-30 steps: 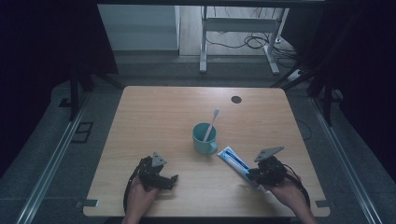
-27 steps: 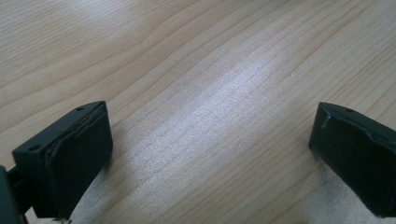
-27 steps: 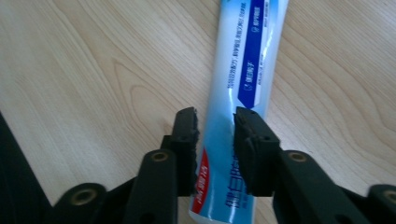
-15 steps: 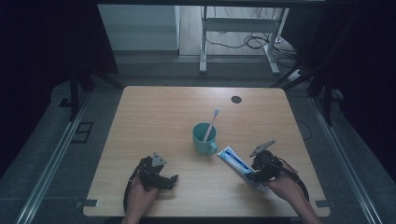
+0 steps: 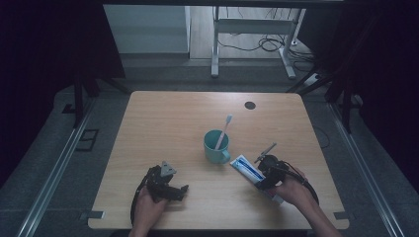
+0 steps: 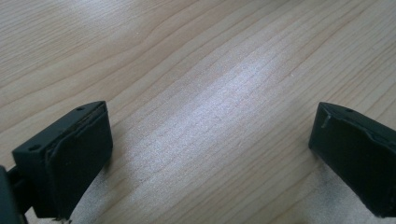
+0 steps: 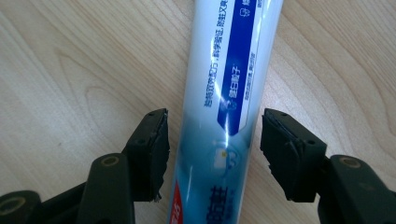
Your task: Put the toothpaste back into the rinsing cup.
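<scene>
A white and blue toothpaste tube (image 5: pixel 245 168) (image 7: pixel 224 93) lies flat on the wooden table (image 5: pixel 173 123), just right of a teal mug (image 5: pixel 216 146) holding a white toothbrush (image 5: pixel 223 129). My right gripper (image 5: pixel 261 175) (image 7: pixel 212 140) sits low over the tube. Its jaws have just been opening and now straddle the tube, with a small gap on each side and neither pad pressing on it. My left gripper (image 5: pixel 179 192) (image 6: pixel 210 154) rests near the table's front left, open wide, with bare wood between its jaws.
A small black round mark (image 5: pixel 250 105) sits near the table's far right. Beyond the far edge stand the metal legs of a desk (image 5: pixel 215 49) with cables on the floor. Dark rails run along both sides of the table.
My right gripper has slid left along the table onto the toothpaste tube, and its jaws have spread apart. The left gripper, mug and toothbrush have stayed put.
</scene>
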`<state>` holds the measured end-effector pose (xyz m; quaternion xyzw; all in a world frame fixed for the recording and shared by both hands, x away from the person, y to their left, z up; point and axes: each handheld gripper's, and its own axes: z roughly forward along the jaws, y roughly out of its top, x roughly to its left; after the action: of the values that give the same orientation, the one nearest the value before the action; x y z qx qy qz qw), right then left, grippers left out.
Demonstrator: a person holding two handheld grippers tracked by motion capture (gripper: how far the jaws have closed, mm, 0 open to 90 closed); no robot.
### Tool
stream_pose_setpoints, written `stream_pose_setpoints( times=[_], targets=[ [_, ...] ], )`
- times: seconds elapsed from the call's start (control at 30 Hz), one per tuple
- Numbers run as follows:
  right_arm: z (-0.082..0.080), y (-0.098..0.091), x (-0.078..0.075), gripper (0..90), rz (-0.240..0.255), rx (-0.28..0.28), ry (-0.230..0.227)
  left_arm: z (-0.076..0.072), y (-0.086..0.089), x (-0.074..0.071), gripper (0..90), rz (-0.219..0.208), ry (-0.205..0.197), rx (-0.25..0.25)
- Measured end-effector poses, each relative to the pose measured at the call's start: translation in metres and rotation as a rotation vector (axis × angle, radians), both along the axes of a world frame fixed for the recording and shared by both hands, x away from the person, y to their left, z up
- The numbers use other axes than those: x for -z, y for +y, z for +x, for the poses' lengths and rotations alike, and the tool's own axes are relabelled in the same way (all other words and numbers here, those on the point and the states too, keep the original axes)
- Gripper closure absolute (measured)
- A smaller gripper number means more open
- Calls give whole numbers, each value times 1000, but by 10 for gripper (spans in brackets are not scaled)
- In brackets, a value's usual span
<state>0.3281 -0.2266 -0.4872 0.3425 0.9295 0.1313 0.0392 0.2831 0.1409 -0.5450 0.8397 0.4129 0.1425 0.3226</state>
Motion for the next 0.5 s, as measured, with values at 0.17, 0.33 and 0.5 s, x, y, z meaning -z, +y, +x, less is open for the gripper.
stream_pose_setpoints(
  times=[0.17,0.33,0.5],
  targets=[
    [5,8,4,412,-45,-4,22,0,0,0,0,0,0,0],
    [9,14,8,423,-80,6,44,0,0,0,0,0,0,0],
    [13,17,11,436,-114,17,63,0,0,0,0,0,0,0]
  ],
)
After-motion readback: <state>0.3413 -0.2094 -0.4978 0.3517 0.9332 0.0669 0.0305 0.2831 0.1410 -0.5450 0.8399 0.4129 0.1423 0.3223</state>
